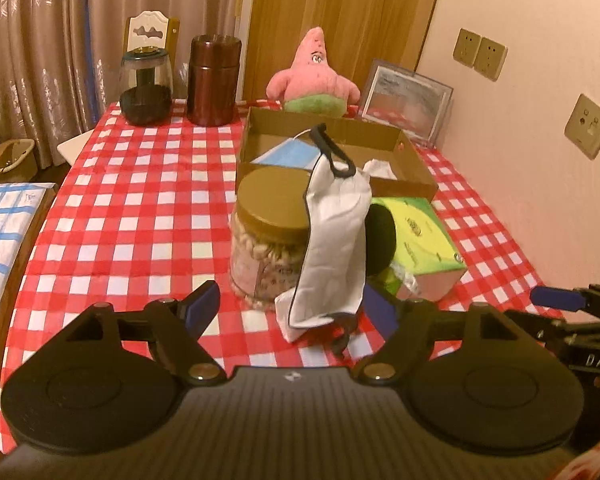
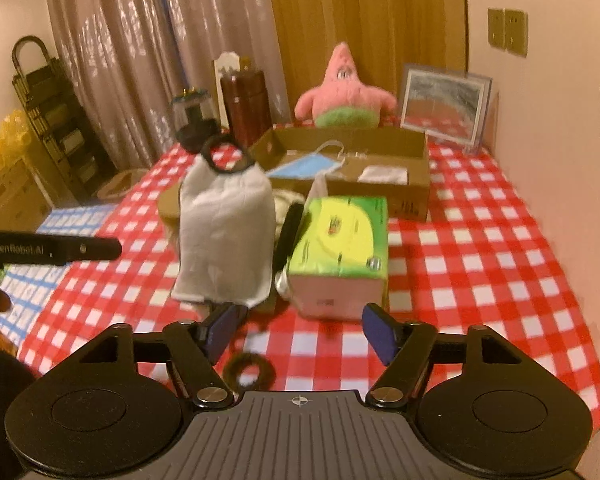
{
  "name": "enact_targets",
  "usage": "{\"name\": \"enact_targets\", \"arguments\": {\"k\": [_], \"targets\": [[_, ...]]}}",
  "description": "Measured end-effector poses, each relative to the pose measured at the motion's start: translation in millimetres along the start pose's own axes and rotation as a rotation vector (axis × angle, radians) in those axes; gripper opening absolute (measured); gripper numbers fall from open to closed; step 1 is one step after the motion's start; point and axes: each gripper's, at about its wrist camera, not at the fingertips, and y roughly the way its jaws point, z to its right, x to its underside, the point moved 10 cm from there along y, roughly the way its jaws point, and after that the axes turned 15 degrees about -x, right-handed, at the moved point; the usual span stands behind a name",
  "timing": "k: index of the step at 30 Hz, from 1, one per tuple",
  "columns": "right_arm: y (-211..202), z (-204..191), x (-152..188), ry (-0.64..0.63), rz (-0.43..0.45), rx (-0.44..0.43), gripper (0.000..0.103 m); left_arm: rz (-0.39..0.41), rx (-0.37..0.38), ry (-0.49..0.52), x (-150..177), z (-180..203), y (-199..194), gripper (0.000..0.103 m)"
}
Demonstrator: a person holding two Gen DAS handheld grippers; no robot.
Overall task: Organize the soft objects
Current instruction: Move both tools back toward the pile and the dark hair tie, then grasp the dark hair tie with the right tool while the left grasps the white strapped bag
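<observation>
1. The cardboard box (image 2: 414,188) on the tabletop (image 2: 480,264) already holds a blue mask (image 2: 306,167).
2. The white pouch (image 2: 225,236) leans on the jar (image 1: 266,236): light, floppy; best taken by its black loop (image 2: 225,155).
3. A small hair tie (image 2: 249,371) is blurred.
4. Left tongs (image 1: 294,308) and right tongs (image 2: 300,330) are both apart, empty.

The left gripper (image 1: 294,312) stood open before a white cloth pouch (image 1: 334,248), which leaned against a gold-lidded jar (image 1: 268,236) on the checkered tablecloth (image 1: 140,200).
</observation>
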Motion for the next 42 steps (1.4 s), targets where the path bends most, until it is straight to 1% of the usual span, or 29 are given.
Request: {"name": "enact_targets", "arguments": {"k": [5,10,17,20,24,29,32,36,38,40,42], "targets": [[15,-1,19,0.003,-0.055,0.001,0.072,0.014,-0.009,0.021,2,2,4,0.076],[29,-1,32,-0.014,-0.073,0.002,0.072,0.042,0.001,0.06,0,8,12,0.076],[56,-2,46,-0.03,-0.108,-0.027,0.072,0.034,0.022,0.08,5,15,33,0.076],[67,0,50,-0.031,-0.115,-0.031,0.072,0.024,0.03,0.092,12,17,45,0.076],[82,-1,54,-0.025,-0.122,-0.044,0.072,-0.013,0.031,0.096,20,16,60,0.074],[103,-6,64,-0.053,-0.156,-0.061,0.071,-0.047,0.03,0.094,27,12,73,0.073],[114,-7,71,-0.061,-0.182,-0.069,0.071,-0.07,0.047,0.08,30,11,79,0.073],[126,-8,77,-0.073,-0.202,-0.072,0.071,-0.082,0.051,0.09,35,11,85,0.073],[131,-8,79,-0.082,-0.214,-0.067,0.069,-0.088,0.053,0.086,35,10,87,0.073],[135,-8,81,-0.097,-0.225,-0.064,0.061,-0.089,0.054,0.086,35,10,88,0.073],[139,-10,82,-0.116,-0.232,-0.06,0.057,-0.092,0.056,0.089,35,9,89,0.073]]}}
